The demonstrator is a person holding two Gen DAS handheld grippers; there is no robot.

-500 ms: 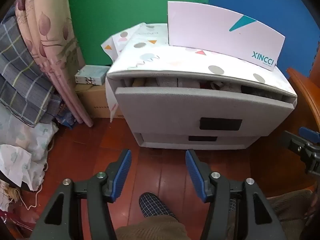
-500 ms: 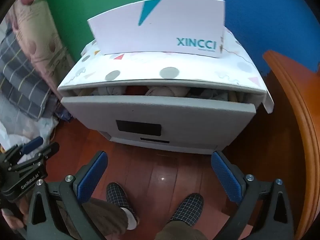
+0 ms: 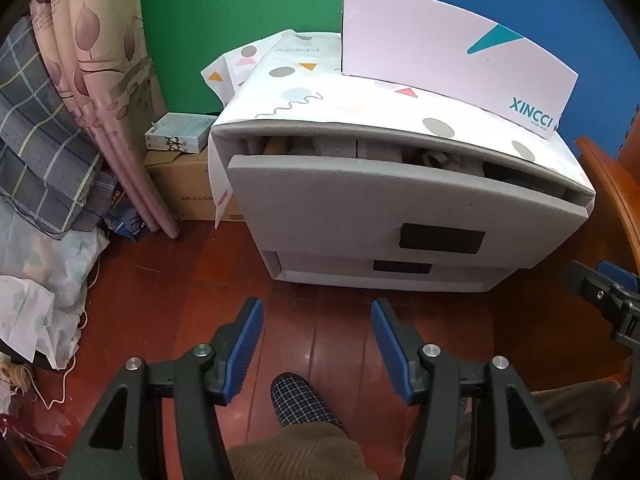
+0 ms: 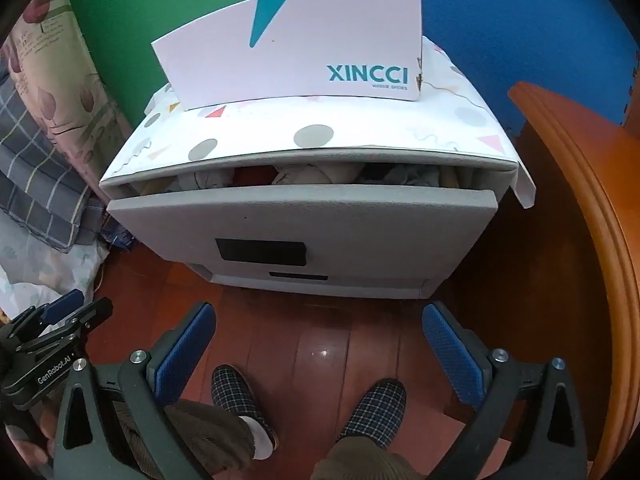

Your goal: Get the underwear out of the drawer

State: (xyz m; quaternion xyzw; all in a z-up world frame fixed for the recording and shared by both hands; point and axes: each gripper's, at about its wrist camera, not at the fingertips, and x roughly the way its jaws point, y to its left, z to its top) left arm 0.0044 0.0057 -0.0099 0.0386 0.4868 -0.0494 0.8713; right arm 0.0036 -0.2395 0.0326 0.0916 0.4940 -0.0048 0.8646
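Note:
A grey two-drawer cabinet stands on the wood floor. Its top drawer [image 3: 380,208] [image 4: 304,216] is pulled out a little, and folded underwear and other clothes [image 3: 376,148] [image 4: 304,176] show in the gap under the lid. My left gripper [image 3: 316,312] hangs open over the floor in front of the cabinet, nothing between its blue pads. My right gripper [image 4: 319,312] is open wider, also short of the drawer and empty. Each gripper appears at the edge of the other's view: the right gripper [image 3: 612,292] and the left gripper [image 4: 60,320].
A white XINCCI shoe box [image 3: 452,52] [image 4: 292,48] sits on the cabinet's patterned cover. Curtain, plaid bedding and cardboard boxes [image 3: 188,184] crowd the left. An orange wooden furniture edge [image 4: 580,220] stands at the right. The person's slippered feet [image 4: 236,396] are below the grippers.
The cabinet has slid slightly left in the right wrist view and slightly up in the left wrist view. Both grippers stay open as before, and the drawer has not moved.

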